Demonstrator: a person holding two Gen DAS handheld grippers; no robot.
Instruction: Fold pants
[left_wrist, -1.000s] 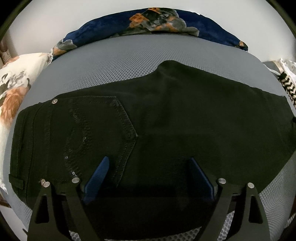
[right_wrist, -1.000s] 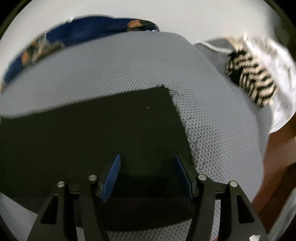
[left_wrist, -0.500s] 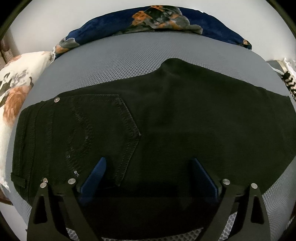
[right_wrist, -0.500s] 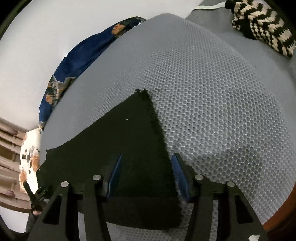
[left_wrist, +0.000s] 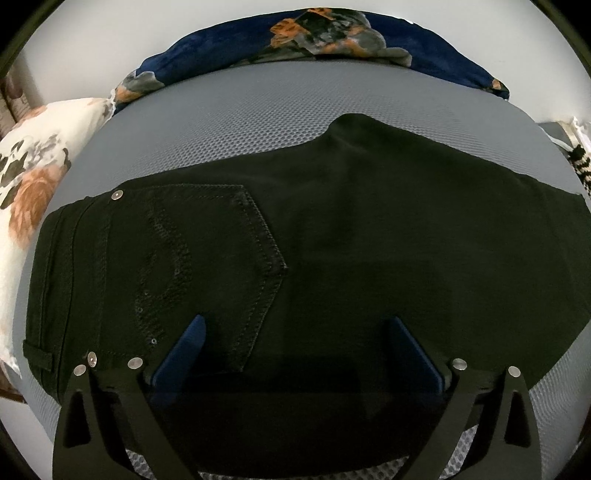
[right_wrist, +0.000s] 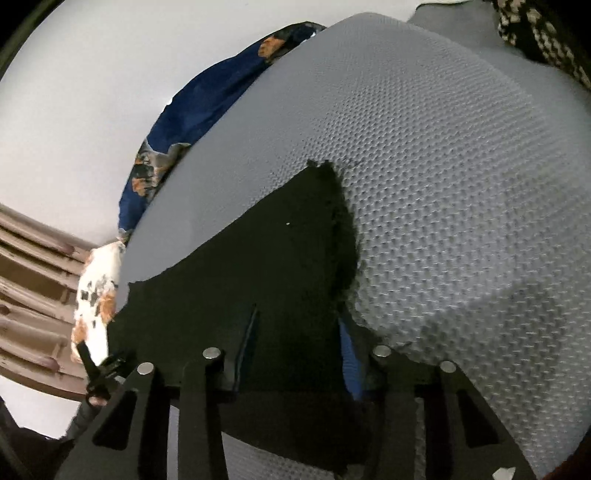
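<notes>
On the grey mesh mattress (left_wrist: 258, 122) our black pants (left_wrist: 369, 229) lie limp and heavy, the left tool (left_wrist: 295, 350) opening wide over the seat, the right tool (right_wrist: 299, 332) closing around the hem.

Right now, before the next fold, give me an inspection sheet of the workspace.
Surface: grey mesh mattress, pants flat on it.
Job's things: black pants, folded lengthwise, back pocket up, waistband left; hem end frayed.
Clutter: blue floral blanket at the far edge; white floral pillow left; striped knit right.
Grippers: left tongs opening over the seat, nothing gripped; right tongs closing around the hem edge.
Cables: nothing seen.
Surroundings: pale wall, brown slats.
</notes>
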